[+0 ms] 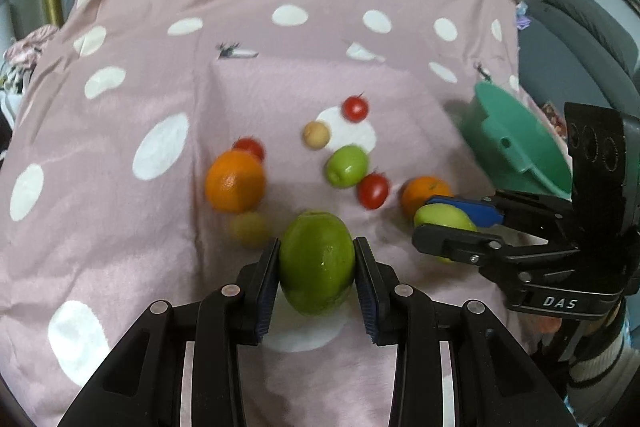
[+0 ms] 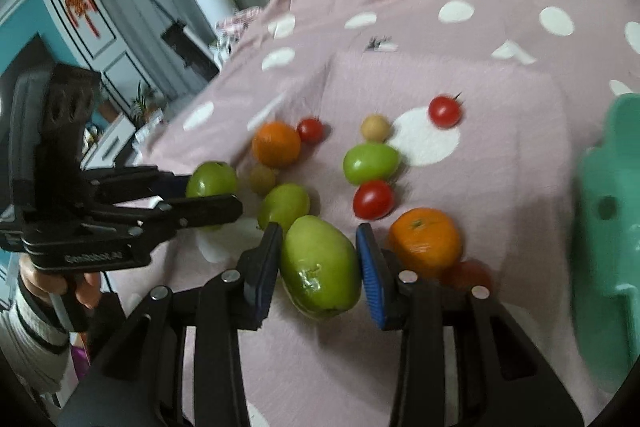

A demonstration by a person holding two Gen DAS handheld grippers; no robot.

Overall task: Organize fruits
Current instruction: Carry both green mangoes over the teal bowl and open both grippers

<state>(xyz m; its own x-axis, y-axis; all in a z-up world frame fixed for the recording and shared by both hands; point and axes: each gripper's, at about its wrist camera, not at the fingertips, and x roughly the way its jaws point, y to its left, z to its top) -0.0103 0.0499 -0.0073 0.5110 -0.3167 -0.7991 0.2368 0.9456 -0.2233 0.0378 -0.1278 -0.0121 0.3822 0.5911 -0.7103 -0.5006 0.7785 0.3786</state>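
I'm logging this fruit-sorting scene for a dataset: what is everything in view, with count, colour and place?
green fruit: 4, green; two loose in the cluster, one in each gripper
oranges: 2, orange; one at each side of the cluster
tomatoes: 4, red; scattered, one half hidden behind the right gripper
small round fruits: 2, tan and olive-brown; within the cluster
bowl: 1, teal; right of the fruit
cloth: 1, pink with white dots; under everything
left gripper: 1, black, blue pads; shut on a green fruit
right gripper: 1, black, blue pads; shut on a green fruit
left hand: 1, striped sleeve; on the left gripper's handle
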